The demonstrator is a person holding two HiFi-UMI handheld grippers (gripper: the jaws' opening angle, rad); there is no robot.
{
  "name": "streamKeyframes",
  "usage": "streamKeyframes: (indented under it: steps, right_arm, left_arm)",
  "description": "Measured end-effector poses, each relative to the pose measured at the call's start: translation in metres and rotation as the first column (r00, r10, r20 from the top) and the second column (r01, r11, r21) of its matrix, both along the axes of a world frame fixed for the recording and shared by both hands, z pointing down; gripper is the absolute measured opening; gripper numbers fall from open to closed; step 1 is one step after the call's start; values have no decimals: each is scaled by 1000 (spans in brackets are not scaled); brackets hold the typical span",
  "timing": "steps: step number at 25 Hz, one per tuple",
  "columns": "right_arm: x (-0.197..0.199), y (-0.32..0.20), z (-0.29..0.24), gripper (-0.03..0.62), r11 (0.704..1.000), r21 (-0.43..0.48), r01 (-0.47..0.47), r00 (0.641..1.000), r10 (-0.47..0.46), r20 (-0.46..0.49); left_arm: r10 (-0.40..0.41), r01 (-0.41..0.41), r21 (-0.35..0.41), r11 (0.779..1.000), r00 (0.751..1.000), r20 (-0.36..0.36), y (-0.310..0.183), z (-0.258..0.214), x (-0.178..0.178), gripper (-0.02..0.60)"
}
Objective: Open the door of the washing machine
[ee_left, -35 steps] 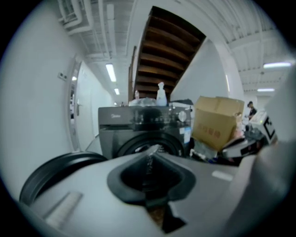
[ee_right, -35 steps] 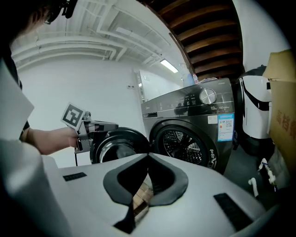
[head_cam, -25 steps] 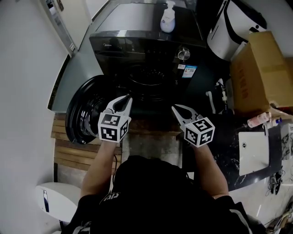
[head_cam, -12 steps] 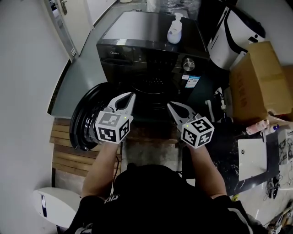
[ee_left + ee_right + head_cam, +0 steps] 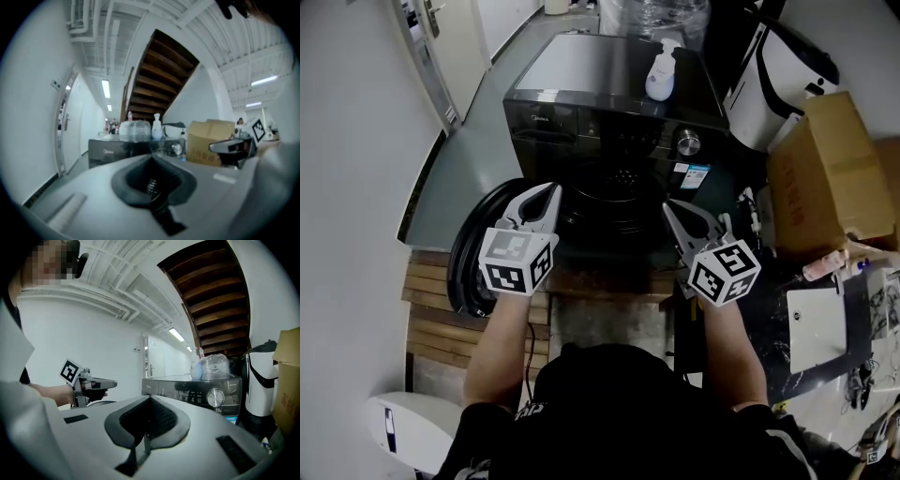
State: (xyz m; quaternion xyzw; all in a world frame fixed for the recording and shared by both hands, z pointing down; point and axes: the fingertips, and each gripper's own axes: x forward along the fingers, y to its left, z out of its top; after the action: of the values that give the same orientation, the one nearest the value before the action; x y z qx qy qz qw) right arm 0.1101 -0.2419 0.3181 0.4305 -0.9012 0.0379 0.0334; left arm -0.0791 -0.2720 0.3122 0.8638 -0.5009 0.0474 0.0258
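The washing machine (image 5: 609, 103) stands in front of the person, and its round door (image 5: 467, 267) hangs open at the left side of the drum opening (image 5: 614, 192). The left gripper (image 5: 551, 192) and the right gripper (image 5: 670, 211) hover before the machine, apart from each other. Both have their jaws closed together, with nothing between them. A white bottle (image 5: 660, 77) stands on top of the machine

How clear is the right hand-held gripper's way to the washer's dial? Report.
Probably yes: the right hand-held gripper hangs shut before the washing machine, and nothing shows between it and the dial.
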Motion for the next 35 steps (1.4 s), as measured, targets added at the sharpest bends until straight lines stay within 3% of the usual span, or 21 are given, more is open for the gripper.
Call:
streamKeyframes:
  steps: [4,9,20,35]
  right_arm:
    - [7,1,-20,-9,997,76,-27,1000,26,11]
    - [15,5,-28,-9,982,142,-123,992,120,28]
    - [2,8,2,-11,991,89,-104,994,107,-30]
    - [8,10,5,-11,991,76,-108,994,109,-20]
  left_arm:
    - [-34,35,32,999,999,-34,1,-16,-20,9]
    - [-44,47,17,999,991,-127,7,-15,-32,8]
    - [-51,50,-17,999,996,-75,10,7,-21,6]
    - [-22,21,-25,999,998,-66,9,10,-13,6]
